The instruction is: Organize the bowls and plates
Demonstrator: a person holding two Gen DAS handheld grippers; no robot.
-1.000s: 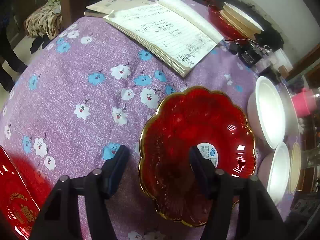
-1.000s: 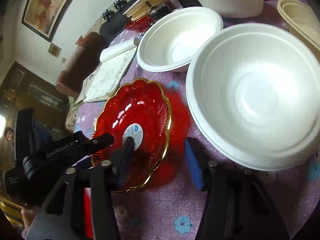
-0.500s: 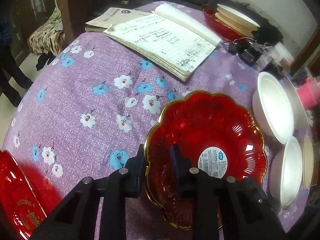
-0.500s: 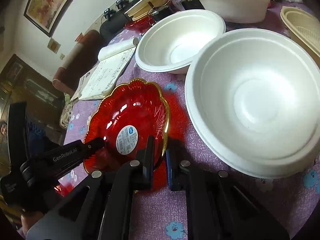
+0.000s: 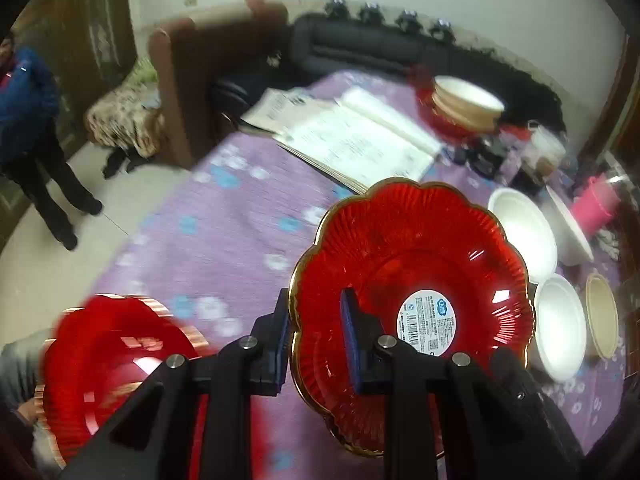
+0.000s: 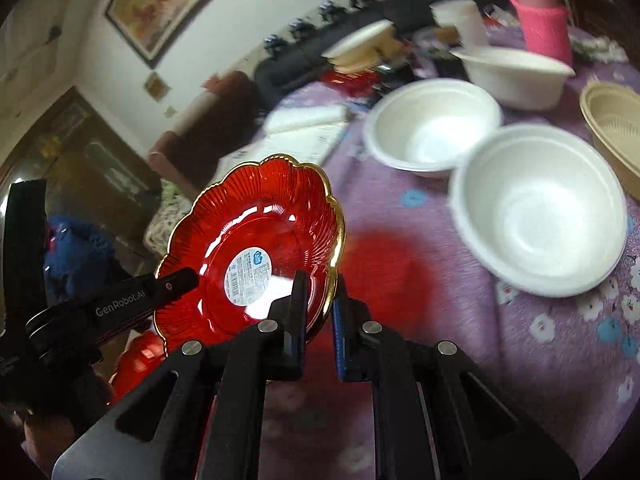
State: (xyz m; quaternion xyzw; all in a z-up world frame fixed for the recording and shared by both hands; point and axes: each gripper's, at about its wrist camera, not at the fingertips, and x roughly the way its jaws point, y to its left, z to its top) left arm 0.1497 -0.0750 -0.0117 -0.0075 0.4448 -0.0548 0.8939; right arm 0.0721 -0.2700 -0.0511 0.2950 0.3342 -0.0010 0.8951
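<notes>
Lifted clear of the cloth since half a second earlier, the scalloped red glass plate with the gilt rim and white barcode sticker point(image 5: 412, 280) now hung in the air between the two tools, where before it had rested flat on the table with both sets of jaws just closing on its edge. It was tilted, its far rim raised.

The left gripper point(image 5: 316, 332) pinched the plate's near-left rim, one finger outside and one inside the dish. The right gripper point(image 6: 320, 308) was clamped on the opposite rim point(image 6: 334, 240) in the same way. Each grip took only a narrow bite of smooth, fluted glass.

That was the main risk, by judgement: if the two hands drifted apart or twisted out of step, the rim could slide from a pad and the plate drop. A harder squeeze might chip the thin scalloped edge.

Below and to the left lay a second red plate with a coppery rim point(image 5: 112, 364), blurred by motion and probably the stacking target; a careless landing would knock glass on glass.

Further out on the purple flowered tablecloth point(image 5: 224, 240) sat two white foam bowls point(image 6: 540, 208), touching, and an open notebook point(image 5: 360, 140) beyond them.
</notes>
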